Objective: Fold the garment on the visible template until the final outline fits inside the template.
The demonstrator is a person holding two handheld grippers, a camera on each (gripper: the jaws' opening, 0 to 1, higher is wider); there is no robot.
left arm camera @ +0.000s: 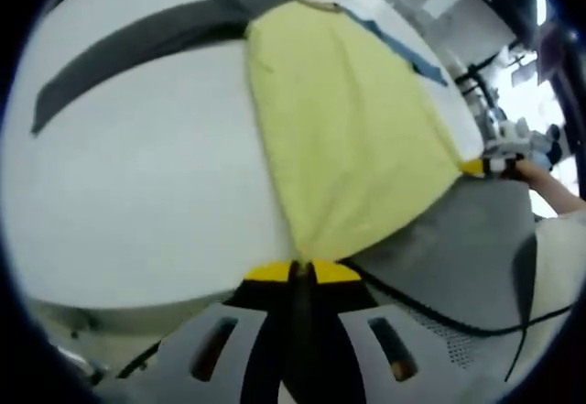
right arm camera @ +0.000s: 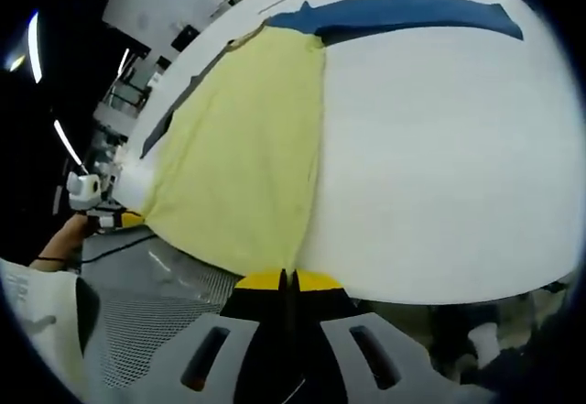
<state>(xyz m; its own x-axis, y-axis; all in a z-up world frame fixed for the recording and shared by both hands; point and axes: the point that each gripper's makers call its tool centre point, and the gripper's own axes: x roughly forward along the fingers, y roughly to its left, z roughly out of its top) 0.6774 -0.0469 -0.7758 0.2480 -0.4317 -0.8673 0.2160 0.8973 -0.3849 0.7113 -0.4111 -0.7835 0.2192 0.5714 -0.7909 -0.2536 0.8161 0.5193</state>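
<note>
- Yellow garment (left arm camera: 352, 129), one piece, lies on the white table (left arm camera: 137, 193), spreading forward from the jaws of both grippers; its near edge hangs off the table edge.
- Left gripper (left arm camera: 301, 271) is clenched on one near corner; right gripper (right arm camera: 287, 280) is clenched on the other.
- Two dark tape strips (left arm camera: 137, 42) of the template show beyond the cloth; where they pass under it is hidden.
- No containers are in view.
</note>
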